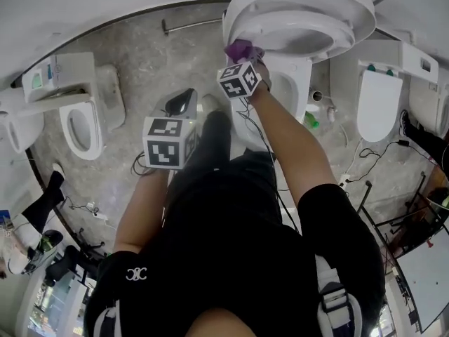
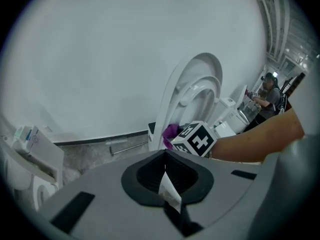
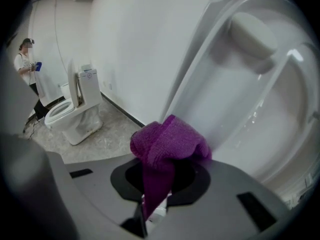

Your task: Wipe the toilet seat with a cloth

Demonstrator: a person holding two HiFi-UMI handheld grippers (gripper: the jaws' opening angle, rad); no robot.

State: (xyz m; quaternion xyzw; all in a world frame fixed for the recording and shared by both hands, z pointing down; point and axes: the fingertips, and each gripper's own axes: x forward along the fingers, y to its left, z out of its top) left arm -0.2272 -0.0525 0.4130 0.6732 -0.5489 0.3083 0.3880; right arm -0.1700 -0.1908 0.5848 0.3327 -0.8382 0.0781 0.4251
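The white toilet (image 1: 295, 76) has its seat and lid (image 1: 302, 16) tipped up against the wall. My right gripper (image 1: 245, 60) is shut on a purple cloth (image 1: 240, 48) and holds it against the left rim of the raised seat. In the right gripper view the bunched cloth (image 3: 167, 144) fills the jaws and touches the seat's edge (image 3: 235, 89). My left gripper (image 1: 184, 104) hangs lower and to the left, away from the toilet. It is shut with nothing in it (image 2: 167, 184). From there I see the raised seat (image 2: 195, 91) and the cloth (image 2: 171, 132).
Another toilet (image 1: 81, 114) stands on the left and a third one (image 1: 379, 100) on the right. A metal bar (image 1: 189, 25) lies by the wall. A green bottle (image 1: 311, 120) and cables (image 1: 351, 167) lie on the floor. Another person (image 3: 27, 64) stands far off.
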